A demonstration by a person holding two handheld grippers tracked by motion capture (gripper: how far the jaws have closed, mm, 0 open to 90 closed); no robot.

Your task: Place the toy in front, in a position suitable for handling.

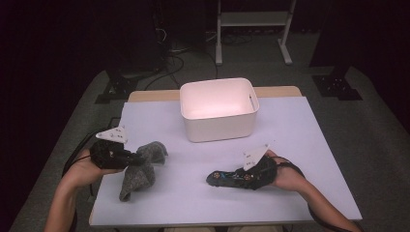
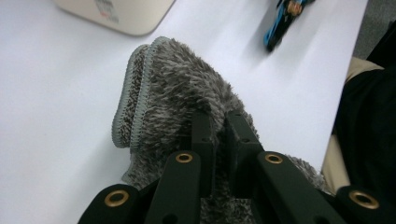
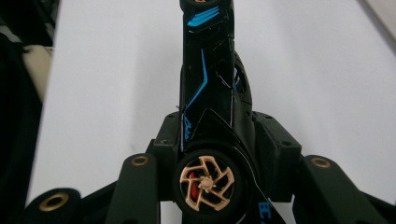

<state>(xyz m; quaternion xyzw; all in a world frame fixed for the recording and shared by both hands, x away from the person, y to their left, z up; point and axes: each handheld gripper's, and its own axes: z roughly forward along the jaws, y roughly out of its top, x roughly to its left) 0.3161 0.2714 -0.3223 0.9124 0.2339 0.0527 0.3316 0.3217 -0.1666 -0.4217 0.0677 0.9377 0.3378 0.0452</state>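
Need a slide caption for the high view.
Left tongs pinch a grey fuzzy cloth, right tongs grip a black toy car, white bin behind.

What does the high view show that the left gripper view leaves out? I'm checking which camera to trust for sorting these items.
The high view alone takes in the whole white bin, open at the top, the person's hands, and the right gripper clamped on the black toy car. The left gripper view alone shows, close up, the left gripper pinching the grey fluffy cloth and the cloth's pale stitched edge. Both share the cloth, the white tabletop, a bit of the bin and part of the car.
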